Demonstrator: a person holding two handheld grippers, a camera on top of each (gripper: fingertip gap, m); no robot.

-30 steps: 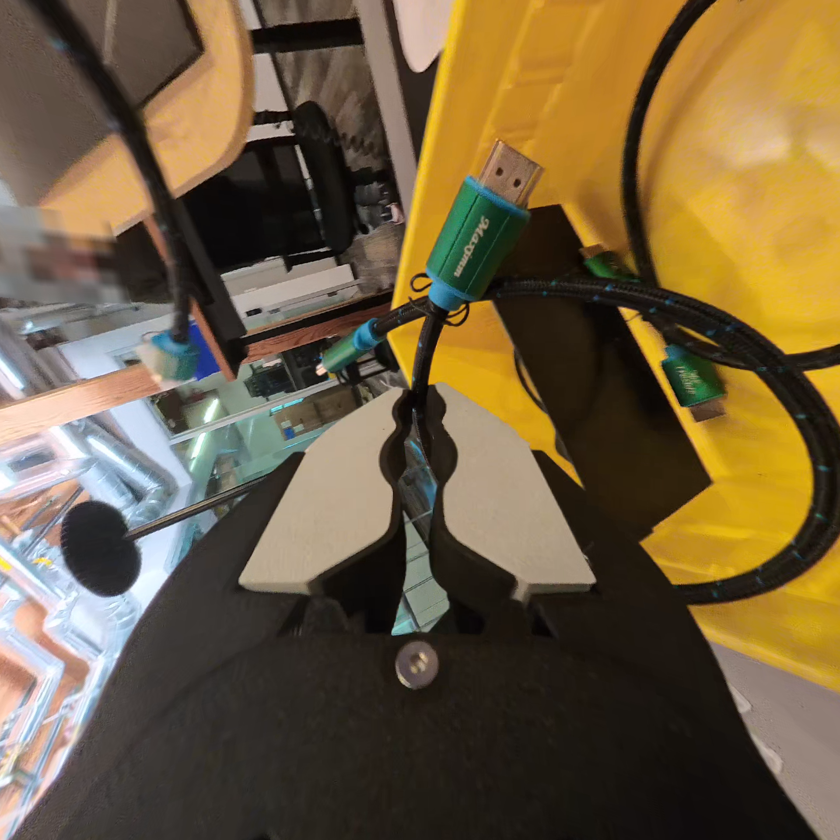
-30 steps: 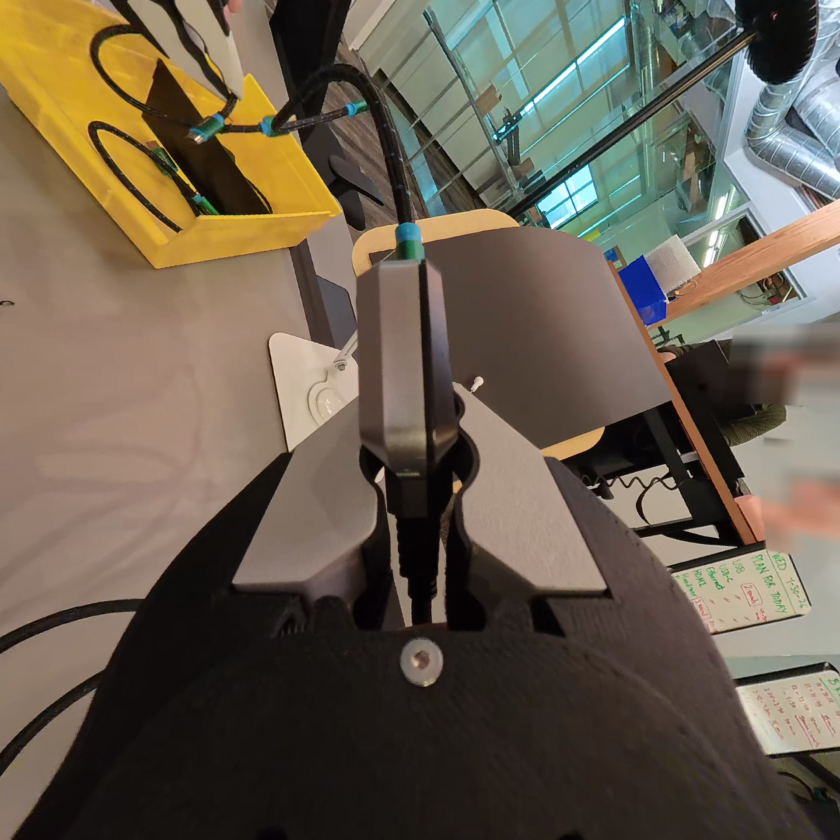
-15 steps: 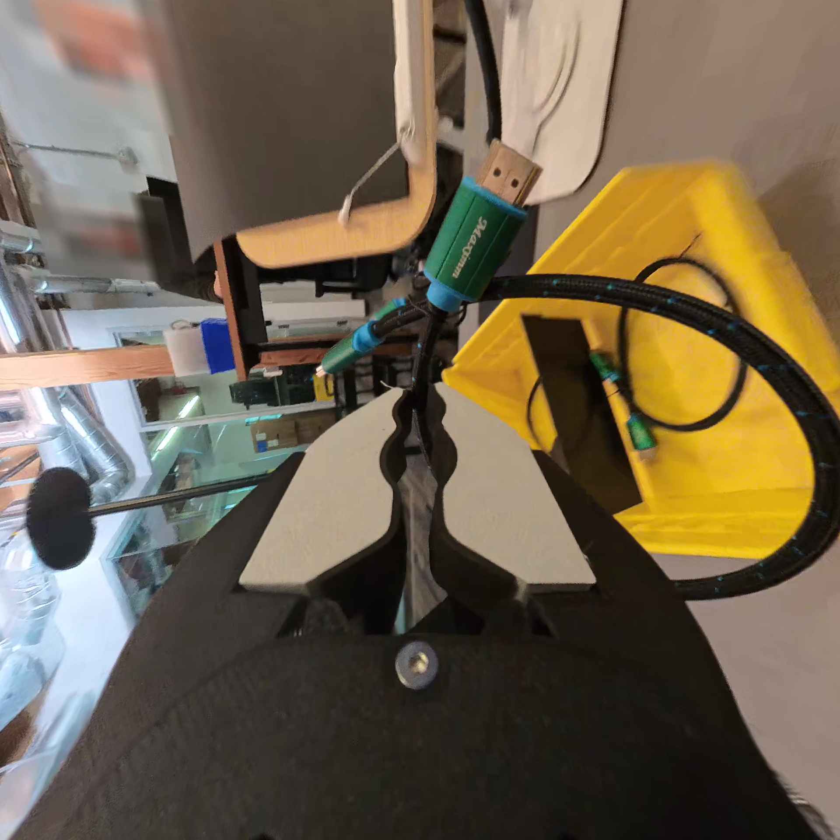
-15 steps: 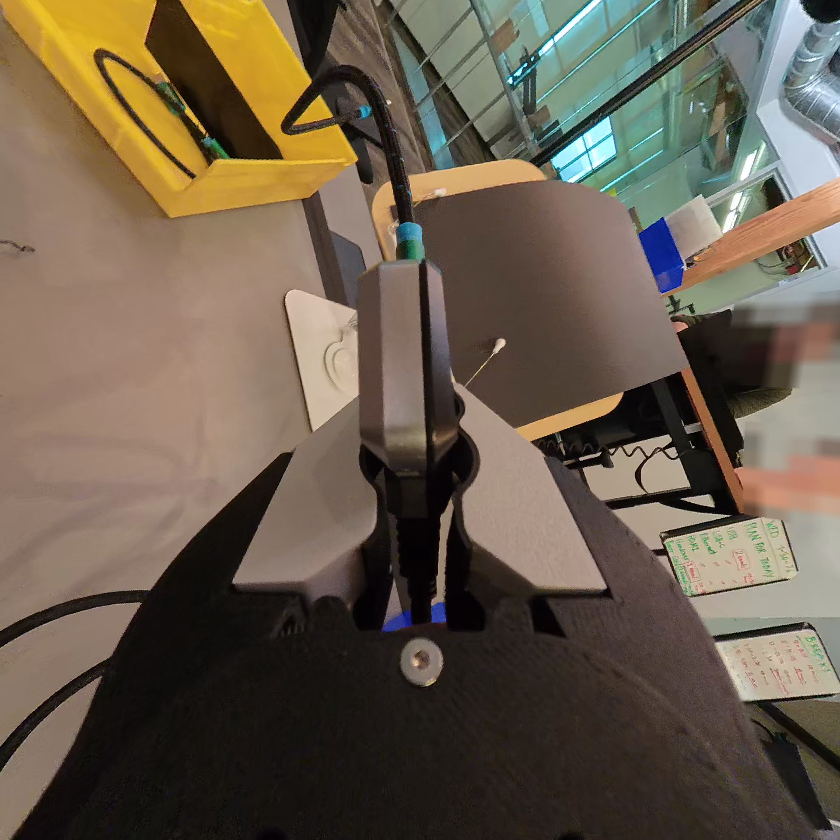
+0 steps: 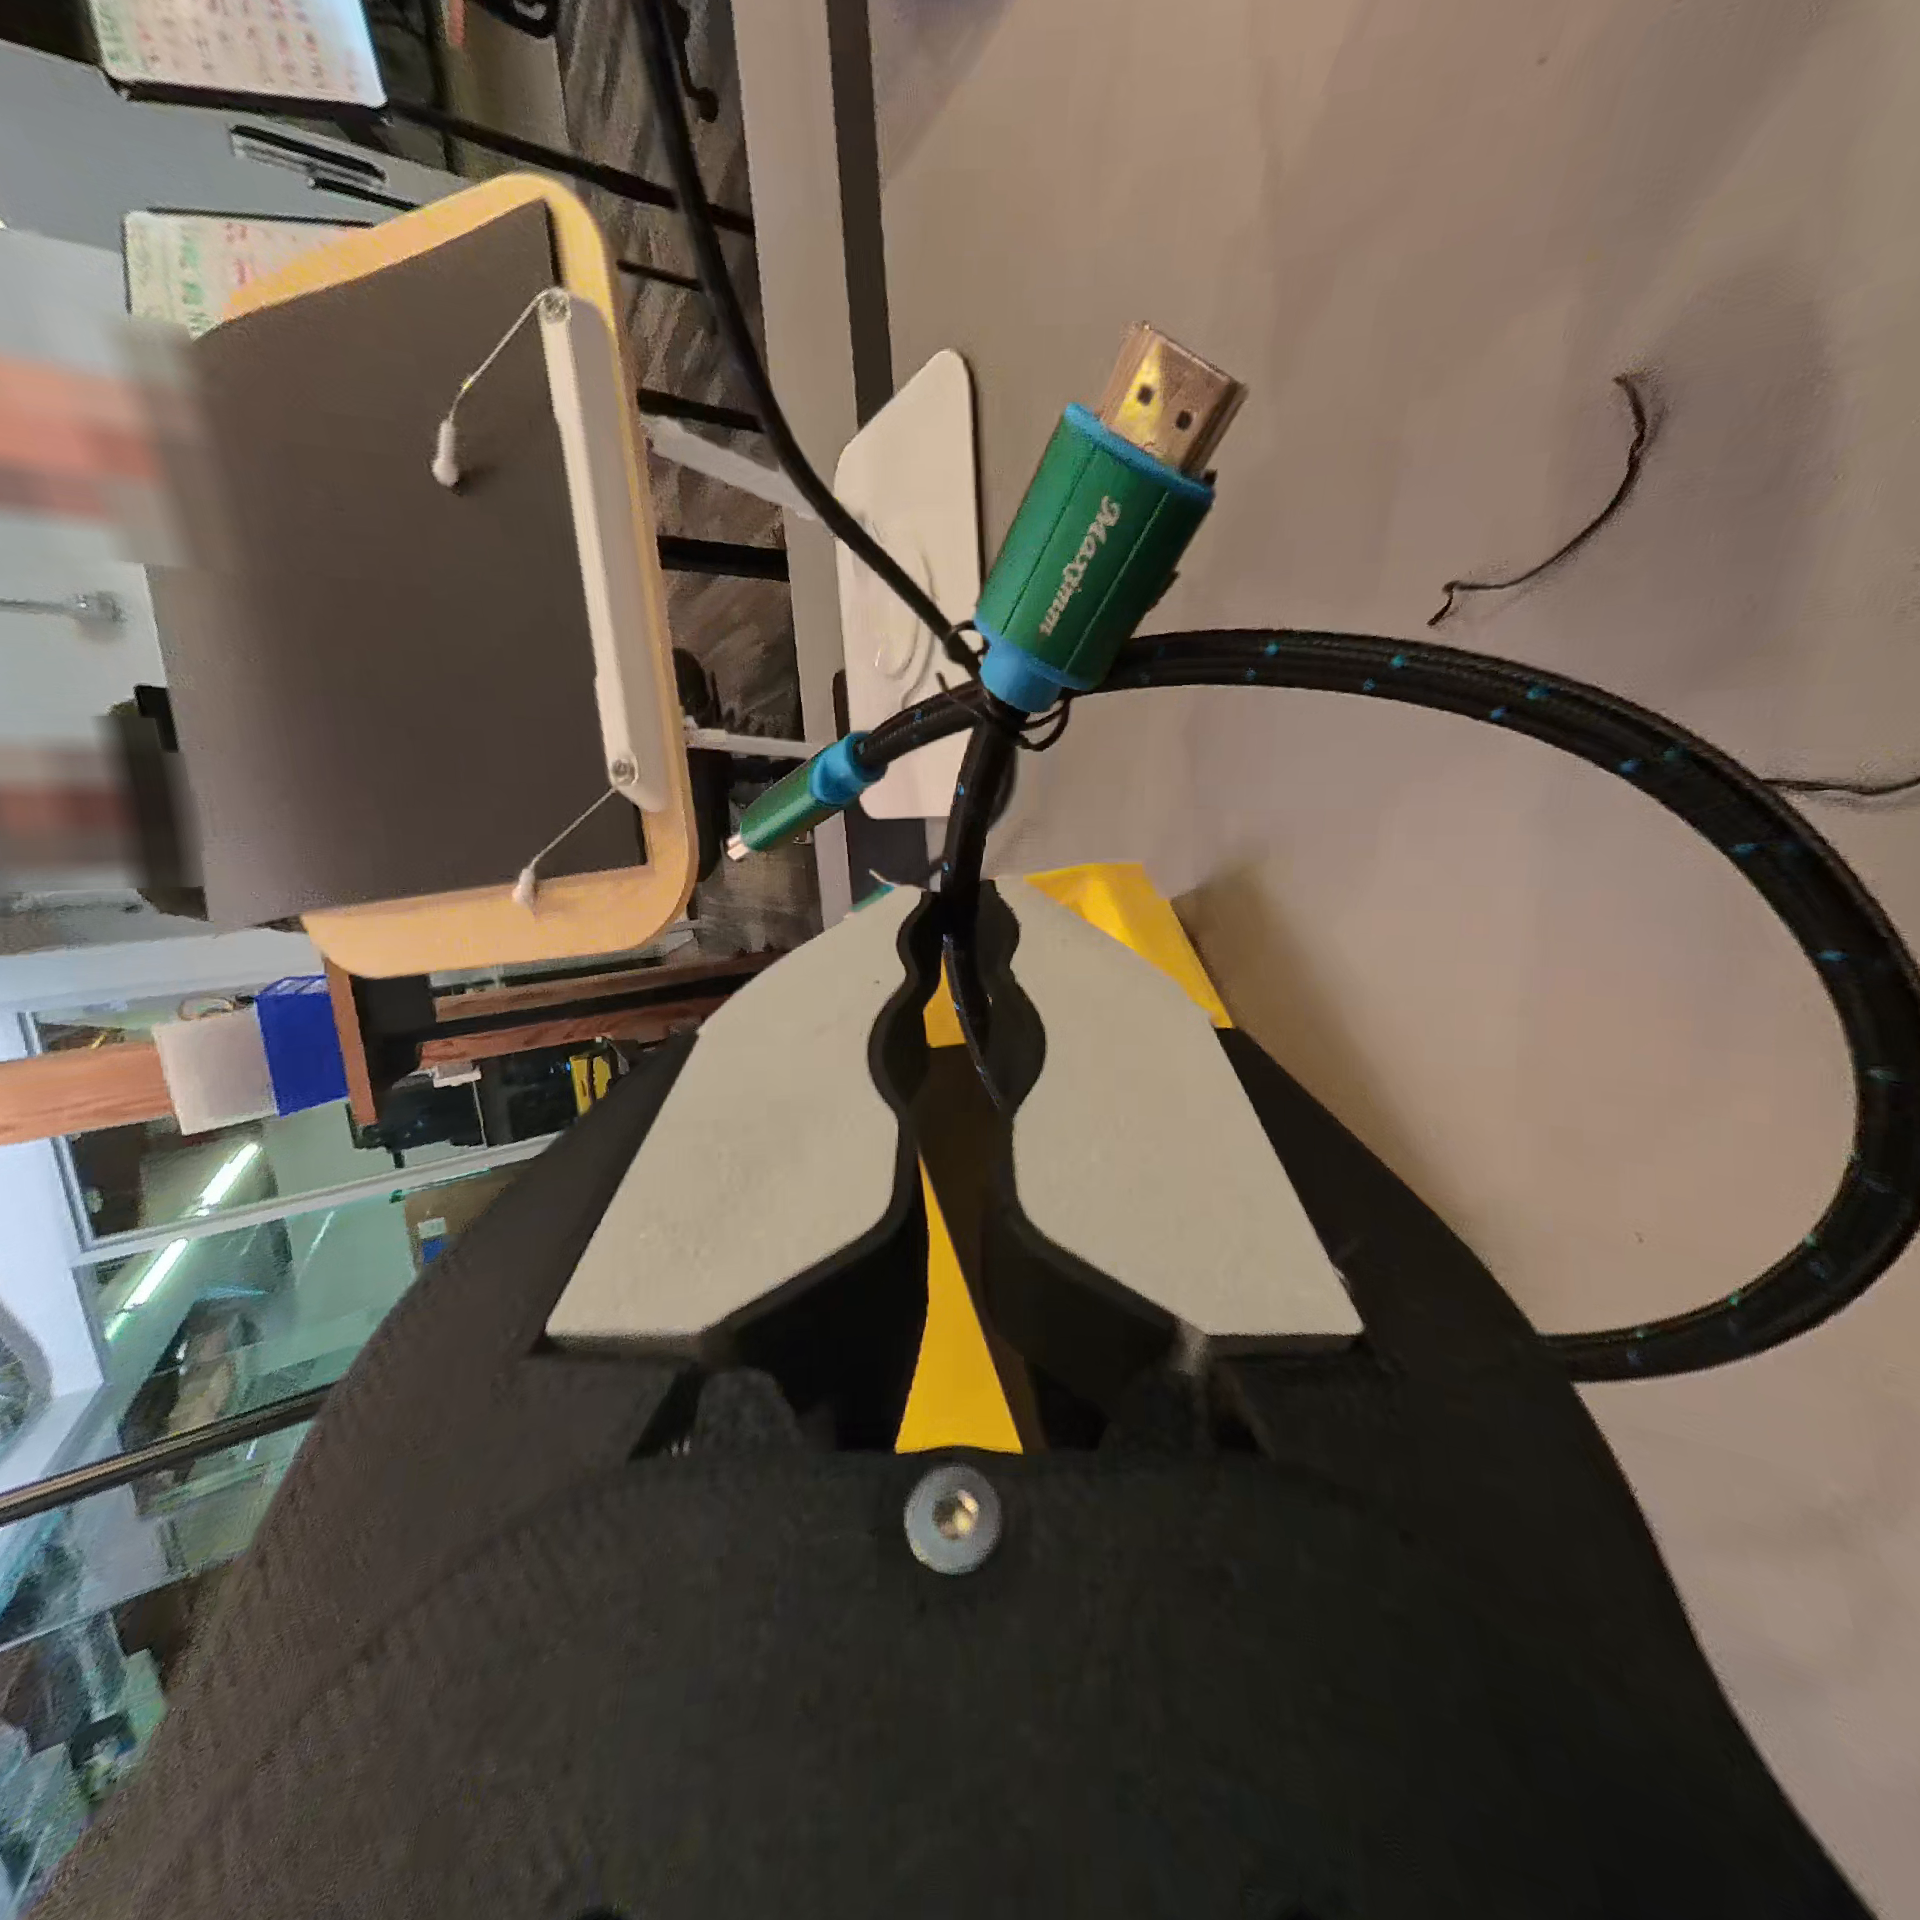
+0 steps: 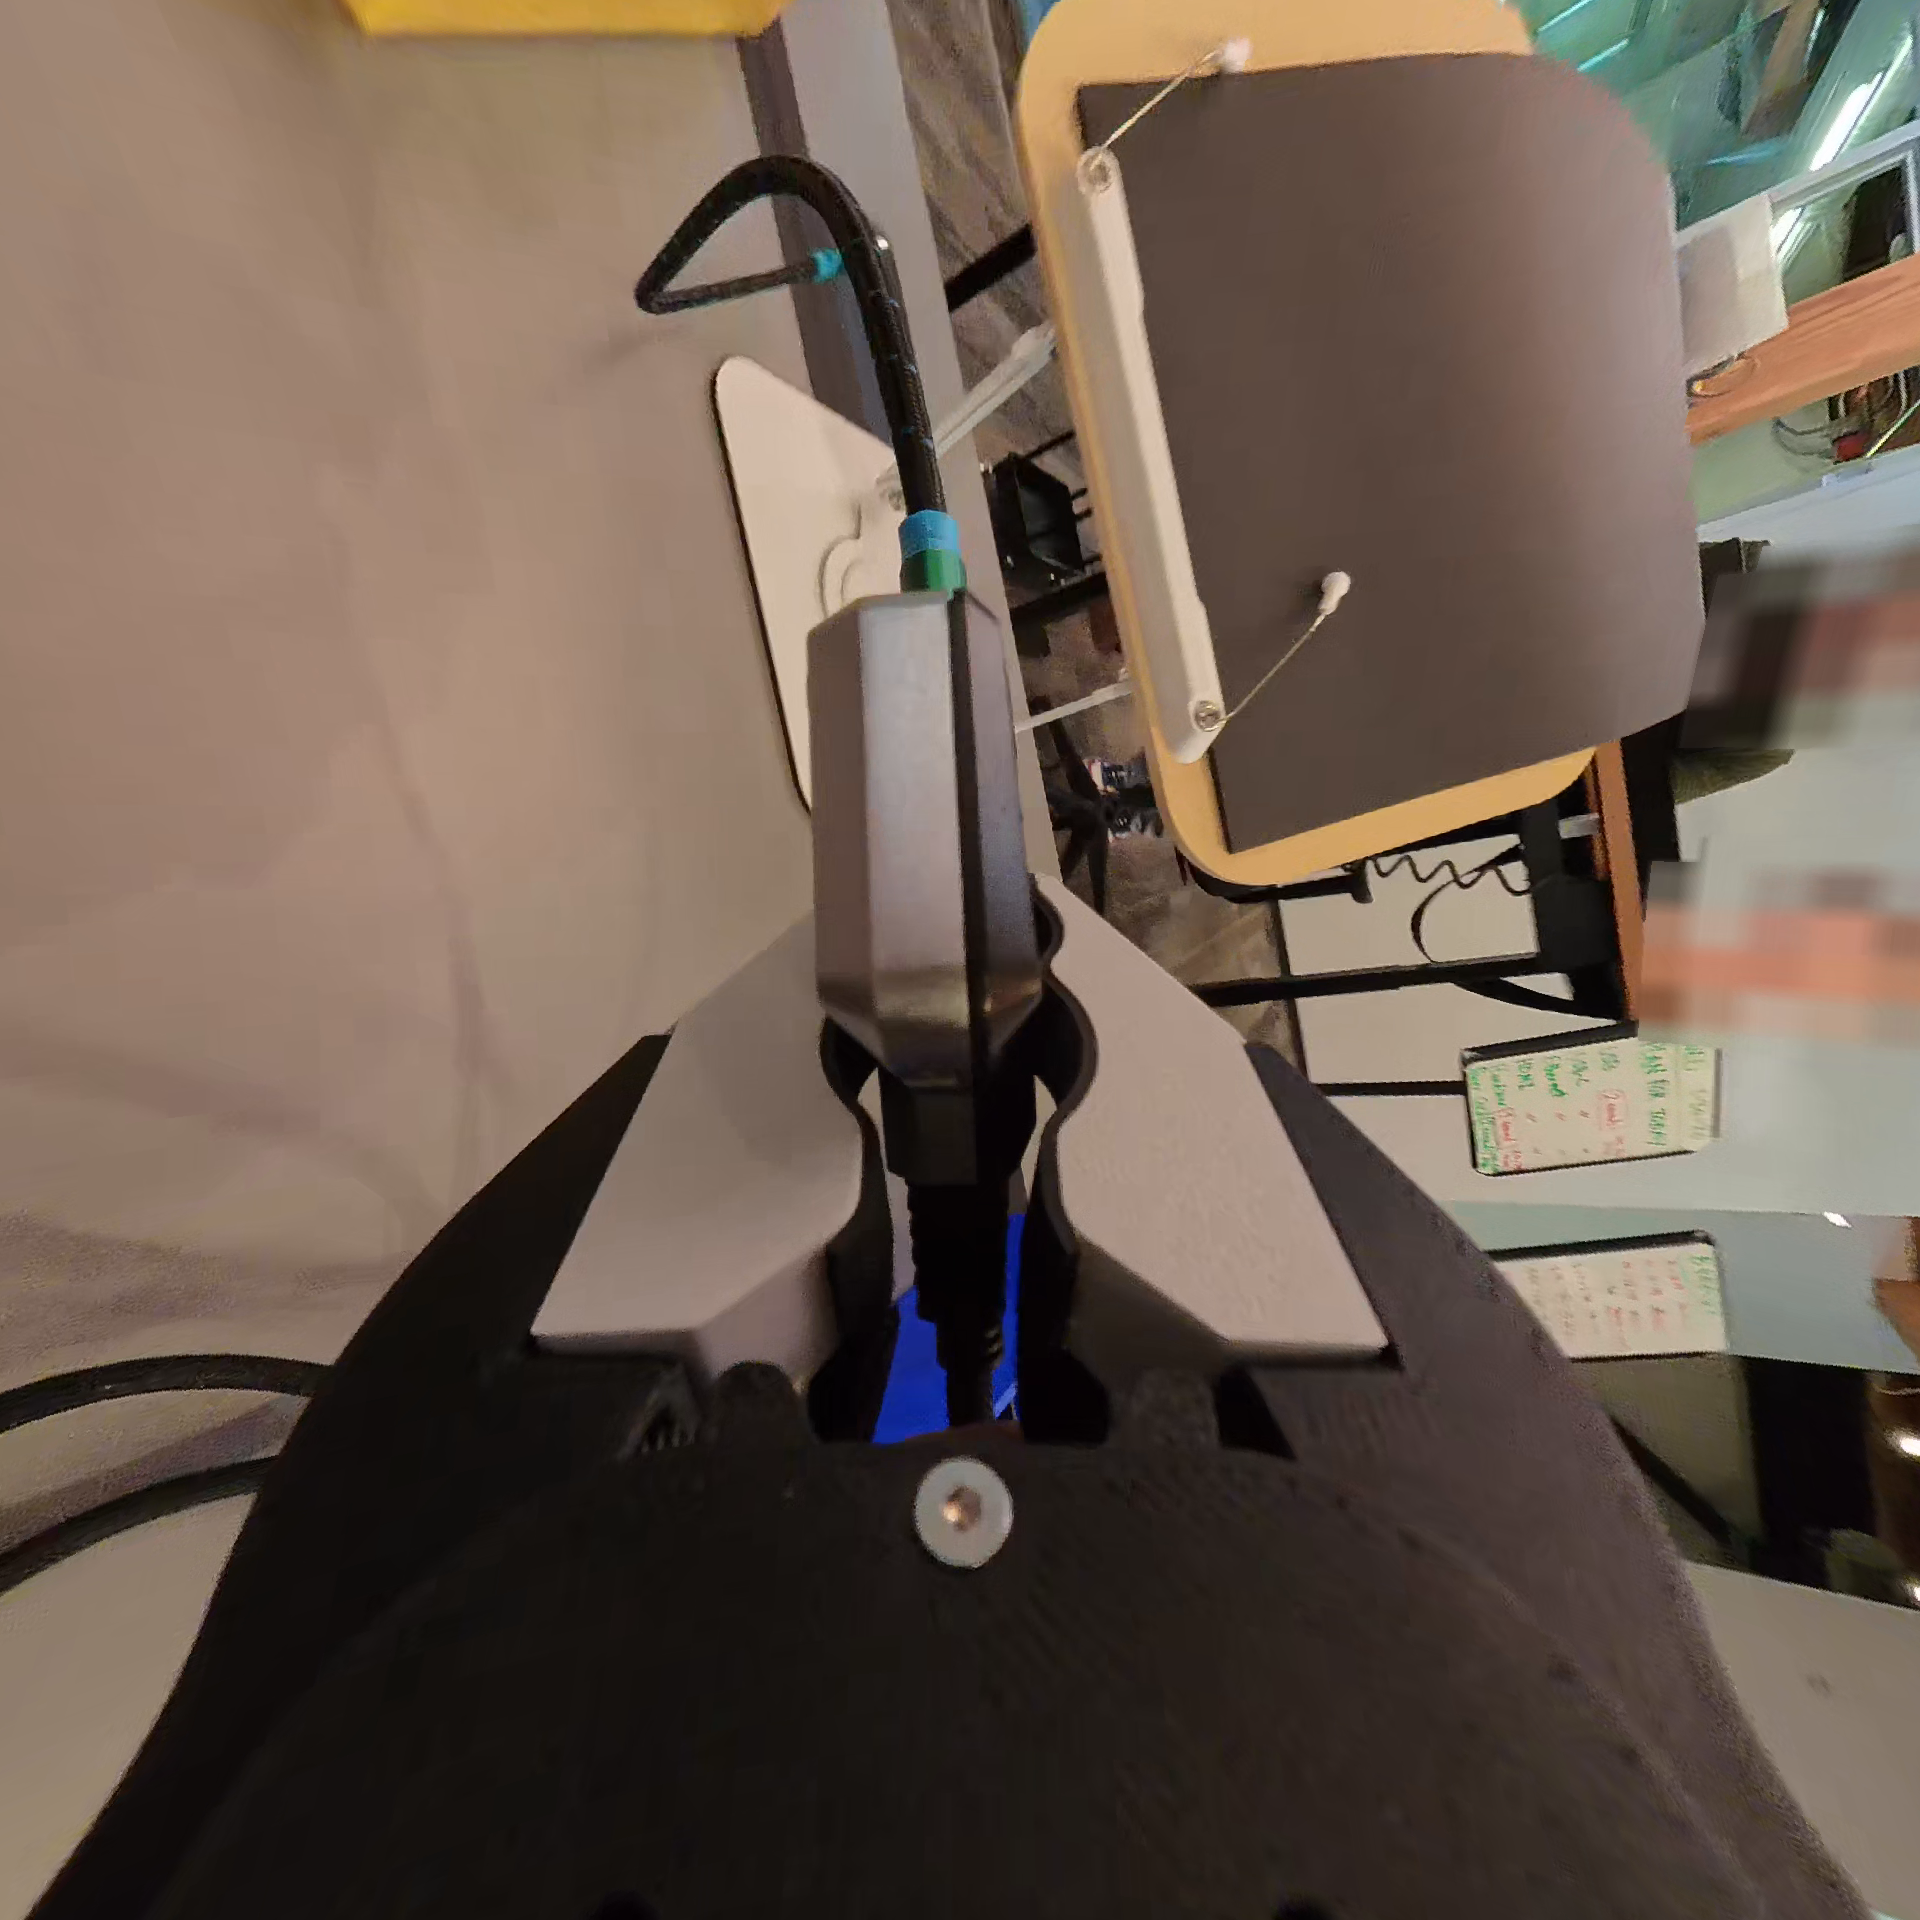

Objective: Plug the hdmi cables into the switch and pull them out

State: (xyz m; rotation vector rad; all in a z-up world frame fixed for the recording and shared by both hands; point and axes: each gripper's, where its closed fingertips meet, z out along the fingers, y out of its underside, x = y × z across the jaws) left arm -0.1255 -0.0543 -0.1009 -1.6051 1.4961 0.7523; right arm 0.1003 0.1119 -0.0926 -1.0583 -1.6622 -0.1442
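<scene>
Braided black HDMI cable (image 5: pixel 1714 790), stiff and springy, is pinched just below its green plug (image 5: pixel 1086 561) at upper centre by the left gripper (image 5: pixel 961 914), while the right gripper (image 6: pixel 951 997) clamps the grey metal switch (image 6: pixel 894 810), better held by its rigid body.

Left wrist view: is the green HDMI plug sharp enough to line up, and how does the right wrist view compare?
Left wrist view: green HDMI plug with gold tip is sharp and evenly lit, with fisheye bending at the edges. Right wrist view: grey metal switch box is slightly soft, the background smeared.
</scene>
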